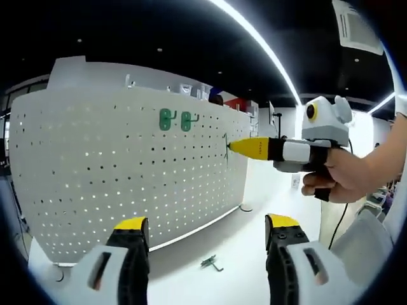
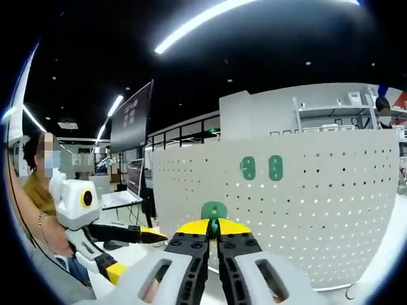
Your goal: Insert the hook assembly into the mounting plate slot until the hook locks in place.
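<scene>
White pegboard point(image 1: 127, 165), upright, filling the centre-left of the left gripper view; two green hooks point(image 1: 175, 120) already mounted near its upper centre. Right gripper point(image 1: 234, 147), entering from the right of that view, jaws closed on a green hook point(image 2: 213, 211), held at the board face, lower right of the mounted pair. Left gripper point(image 1: 203, 232), bottom of frame, jaws spread wide, holding nothing. A spare hook piece point(image 1: 212, 262) lies on the white table point(image 1: 241, 235) between its jaws.
</scene>
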Available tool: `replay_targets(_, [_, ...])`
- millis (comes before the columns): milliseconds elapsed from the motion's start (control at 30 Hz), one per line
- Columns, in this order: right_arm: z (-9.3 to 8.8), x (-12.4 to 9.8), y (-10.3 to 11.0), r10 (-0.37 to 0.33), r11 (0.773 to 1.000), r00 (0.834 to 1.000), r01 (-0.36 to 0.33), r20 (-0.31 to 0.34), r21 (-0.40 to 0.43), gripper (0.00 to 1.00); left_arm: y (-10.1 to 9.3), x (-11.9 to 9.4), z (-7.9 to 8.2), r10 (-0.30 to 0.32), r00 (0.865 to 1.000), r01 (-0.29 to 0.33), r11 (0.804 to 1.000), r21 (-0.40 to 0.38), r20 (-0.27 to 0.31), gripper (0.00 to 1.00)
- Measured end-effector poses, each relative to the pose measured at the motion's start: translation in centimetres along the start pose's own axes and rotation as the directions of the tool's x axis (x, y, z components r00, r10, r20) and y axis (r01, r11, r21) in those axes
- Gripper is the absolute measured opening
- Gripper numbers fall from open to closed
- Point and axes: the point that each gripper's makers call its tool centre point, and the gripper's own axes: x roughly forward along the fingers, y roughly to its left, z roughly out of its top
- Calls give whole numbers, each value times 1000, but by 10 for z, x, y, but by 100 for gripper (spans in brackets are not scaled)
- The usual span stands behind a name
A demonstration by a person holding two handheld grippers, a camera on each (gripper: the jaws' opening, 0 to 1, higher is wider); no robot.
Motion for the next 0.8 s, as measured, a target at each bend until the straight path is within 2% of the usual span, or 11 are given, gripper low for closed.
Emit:
replay_targets(200, [9, 2, -22, -35, 999, 999, 35, 12, 12, 0, 0, -3, -10, -5, 1000, 5, 1000, -5, -23, 75])
replay_targets(800, [29, 10, -69, -119, 993, 992, 117, 46, 32, 0, 0, -16, -32, -34, 995, 34, 999, -7, -97, 75])
